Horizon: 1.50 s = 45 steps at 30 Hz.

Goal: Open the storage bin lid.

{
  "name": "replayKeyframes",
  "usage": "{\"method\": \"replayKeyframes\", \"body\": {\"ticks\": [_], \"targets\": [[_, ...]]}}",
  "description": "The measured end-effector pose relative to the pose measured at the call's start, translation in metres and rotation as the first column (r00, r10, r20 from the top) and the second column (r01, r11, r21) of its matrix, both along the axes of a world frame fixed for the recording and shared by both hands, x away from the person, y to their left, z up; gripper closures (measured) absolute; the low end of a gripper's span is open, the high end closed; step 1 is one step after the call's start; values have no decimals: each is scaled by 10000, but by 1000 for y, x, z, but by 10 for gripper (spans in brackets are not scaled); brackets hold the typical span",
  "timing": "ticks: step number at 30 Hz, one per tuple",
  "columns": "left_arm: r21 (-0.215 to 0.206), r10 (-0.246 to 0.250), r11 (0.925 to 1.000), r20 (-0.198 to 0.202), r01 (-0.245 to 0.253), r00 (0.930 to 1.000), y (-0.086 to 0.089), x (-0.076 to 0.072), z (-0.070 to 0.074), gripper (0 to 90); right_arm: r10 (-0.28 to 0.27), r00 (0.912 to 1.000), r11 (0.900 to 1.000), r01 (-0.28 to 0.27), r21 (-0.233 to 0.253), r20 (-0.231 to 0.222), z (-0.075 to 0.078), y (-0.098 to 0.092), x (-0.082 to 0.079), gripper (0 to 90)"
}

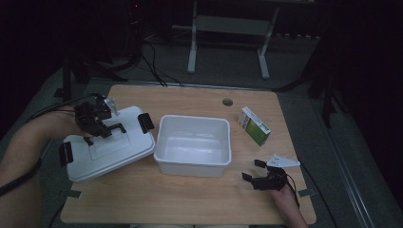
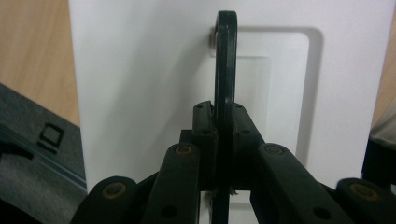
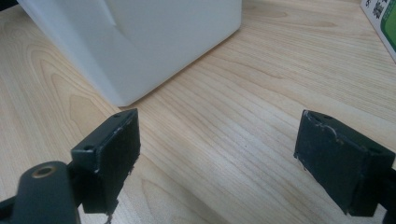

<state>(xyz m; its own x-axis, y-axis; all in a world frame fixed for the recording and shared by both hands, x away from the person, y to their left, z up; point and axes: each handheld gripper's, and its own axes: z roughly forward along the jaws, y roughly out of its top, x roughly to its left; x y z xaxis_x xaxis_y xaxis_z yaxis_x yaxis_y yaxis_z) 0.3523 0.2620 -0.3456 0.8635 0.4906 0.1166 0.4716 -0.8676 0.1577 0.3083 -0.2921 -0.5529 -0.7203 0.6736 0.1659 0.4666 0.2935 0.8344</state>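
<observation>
A white lid (image 1: 107,151) with black side clasps lies at the table's left, overhanging the edge a little. My left gripper (image 1: 105,129) is shut on the lid's black handle (image 2: 225,70), which stands up between the closed jaws in the left gripper view. An open white tub (image 1: 195,144) sits at the table's middle, empty inside. A green and white carton (image 1: 254,125) lies to its right. My right gripper (image 1: 253,170) rests low at the front right, open with nothing between its pads (image 3: 116,156), next to the tub's corner (image 3: 135,42).
The wooden table (image 1: 190,199) has a round grommet hole (image 1: 227,101) at the back. Dark floor, cables and a white stand frame (image 1: 228,28) lie beyond the far edge. Bare wood stretches in front of the tub.
</observation>
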Motion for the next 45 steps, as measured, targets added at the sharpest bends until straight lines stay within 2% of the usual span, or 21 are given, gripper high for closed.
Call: {"method": "replayKeyframes", "body": {"ticks": [3,4,7,8,9,10,11,12,14,16,20,21,27,34,45], "targets": [[-115,136,9998,-67,-137,9999,5,0,-6,839,-13,10000,10000,13,4,0,0,0,0,139],[-222,270,9994,-59,-272,9996,9,0,-13,839,-31,10000,10000,31,11,-12,0,0,0,139],[-330,252,9991,-71,-255,9997,11,0,-20,839,-19,10000,10000,19,-34,-18,0,0,0,139],[-389,276,9988,-132,-281,9995,13,0,-28,839,-4,10000,10000,4,-53,-22,0,0,0,139],[-389,276,9988,-132,-281,9995,13,0,-28,839,-4,10000,10000,4,-53,-22,0,0,0,139],[-405,361,9985,-171,-367,9992,16,0,-37,839,-8,10000,10000,8,-33,-1,0,0,0,139],[-405,361,9985,-171,-367,9992,16,0,-37,839,-8,10000,10000,8,-33,-1,0,0,0,139],[-491,492,9975,-256,-504,9985,19,0,-46,839,-18,10000,10000,18,-7,-5,0,0,0,139],[-494,522,9973,-299,-536,9982,21,0,-51,839,-16,10000,10000,16,-16,-7,0,0,0,139],[-545,649,9963,-421,-672,9970,23,0,-64,839,-5,10000,10000,5,-30,-17,0,0,0,139],[-509,647,9965,-445,-670,9969,23,0,-68,839,-6,10000,10000,6,-32,-14,0,0,0,139],[-474,601,9969,-579,-628,9965,22,2,-80,838,-8,10000,10000,8,-28,-11,0,0,0,139],[-313,719,9967,-781,-746,9943,19,6,-98,838,3,10000,10000,-3,-45,-9,0,0,0,139],[-303,713,9968,-941,-744,9930,12,10,-116,838,-2,10000,10000,1,-30,-22,0,0,0,139],[-187,688,9973,-1125,-713,9913,4,15,-126,838,28,10000,10000,-27,-81,38,0,1,-1,139]]}}
